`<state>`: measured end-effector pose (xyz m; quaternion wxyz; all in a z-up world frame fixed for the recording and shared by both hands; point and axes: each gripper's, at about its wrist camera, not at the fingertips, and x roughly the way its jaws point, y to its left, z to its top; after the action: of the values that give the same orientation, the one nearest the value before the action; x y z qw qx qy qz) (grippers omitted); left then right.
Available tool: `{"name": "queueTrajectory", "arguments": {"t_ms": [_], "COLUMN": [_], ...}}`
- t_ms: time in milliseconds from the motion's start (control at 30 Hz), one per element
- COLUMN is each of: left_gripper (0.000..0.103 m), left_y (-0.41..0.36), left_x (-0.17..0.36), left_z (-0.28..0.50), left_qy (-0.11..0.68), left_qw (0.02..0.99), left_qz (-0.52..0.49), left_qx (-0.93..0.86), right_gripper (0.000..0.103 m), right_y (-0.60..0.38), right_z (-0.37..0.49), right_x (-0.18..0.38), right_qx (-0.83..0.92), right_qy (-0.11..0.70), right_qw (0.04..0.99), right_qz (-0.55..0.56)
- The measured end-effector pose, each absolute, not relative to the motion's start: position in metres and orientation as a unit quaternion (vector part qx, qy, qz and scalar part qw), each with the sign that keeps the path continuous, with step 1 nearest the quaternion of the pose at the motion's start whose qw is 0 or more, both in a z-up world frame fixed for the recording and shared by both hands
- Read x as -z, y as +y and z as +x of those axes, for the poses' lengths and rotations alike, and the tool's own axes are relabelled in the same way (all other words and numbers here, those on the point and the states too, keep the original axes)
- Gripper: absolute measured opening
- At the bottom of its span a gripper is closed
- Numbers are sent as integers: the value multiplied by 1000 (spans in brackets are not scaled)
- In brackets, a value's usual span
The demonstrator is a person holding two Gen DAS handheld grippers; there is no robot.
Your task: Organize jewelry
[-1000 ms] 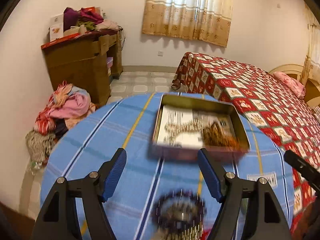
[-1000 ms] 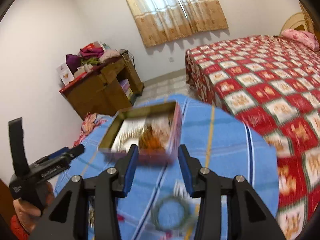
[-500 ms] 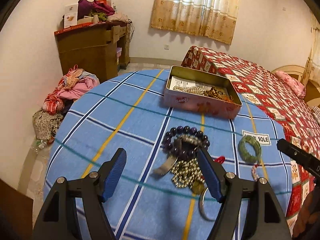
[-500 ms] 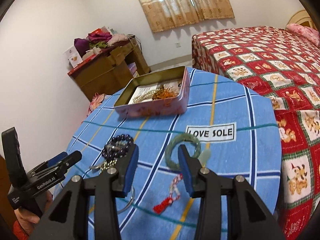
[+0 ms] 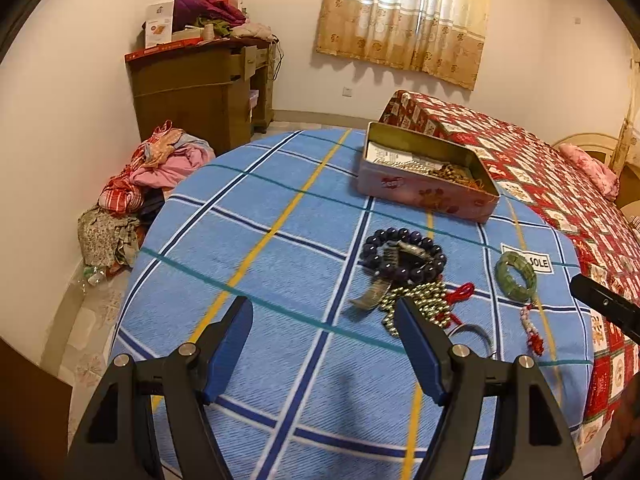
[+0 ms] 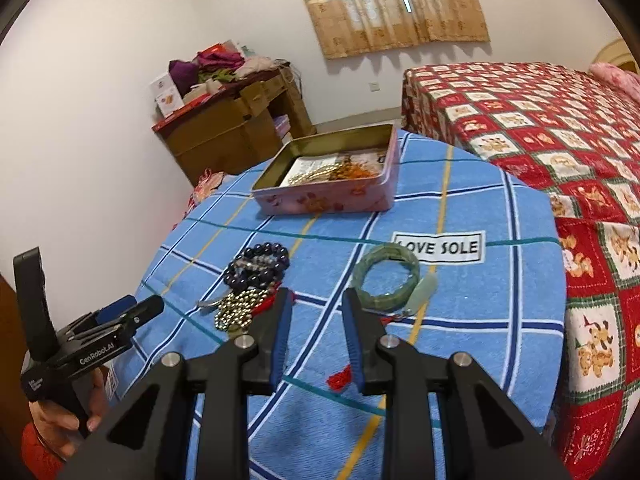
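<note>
A pink tin box [image 5: 424, 190] [image 6: 332, 200] stands open at the table's far side with a gold chain and orange beads inside. Nearer lie a dark bead bracelet [image 5: 402, 254] [image 6: 258, 266], a gold bead chain [image 5: 416, 300] [image 6: 236, 308], a green jade bangle [image 5: 516, 276] [image 6: 386, 278], a red knot cord [image 5: 532, 328] and a thin metal ring [image 5: 472, 334]. My left gripper [image 5: 324, 344] is open and empty, above the cloth left of the pile. My right gripper [image 6: 316, 332] is open and empty, just short of the bangle.
The round table wears a blue checked cloth [image 5: 260, 240] with a "LOVE SOLE" label [image 6: 440, 246]. A bed with a red patterned cover [image 6: 540, 120] lies to the right. A brown dresser [image 5: 200, 88] and a clothes heap [image 5: 152, 176] stand at the left.
Both grippers have pulled back from above the tin toward the table's near side. The loose jewelry pile has come into view in front of them. Both stay open and empty.
</note>
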<state>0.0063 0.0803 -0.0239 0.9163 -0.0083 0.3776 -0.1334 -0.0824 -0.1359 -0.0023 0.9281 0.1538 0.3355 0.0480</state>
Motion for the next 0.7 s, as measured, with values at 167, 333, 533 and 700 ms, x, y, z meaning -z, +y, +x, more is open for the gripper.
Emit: {"name": "queueTrajectory", "arguments": {"t_ms": [167,333,533,700], "left_gripper": [73,73,73,74], "left_y": [84,83,82,83], "left_x": [28,34,38,36], "left_z": [6,9,9,9], "left_qy": [379,391,394,389], "left_qw": [916,911,910,912], "left_qz": [-4,5,9,8], "left_qx": [133,131,129,128], "right_gripper": [29,29,29,29], "right_y": [-123,-108,-82,-70], "right_z": [-78,-74,-64,-58], "right_x": [8,22,49,62], "right_qx": [-69,-88,-99,-74], "right_qy": [348,376,417,424], "right_qw": [924,914,901,903], "right_qz": [139,121,71,19]}}
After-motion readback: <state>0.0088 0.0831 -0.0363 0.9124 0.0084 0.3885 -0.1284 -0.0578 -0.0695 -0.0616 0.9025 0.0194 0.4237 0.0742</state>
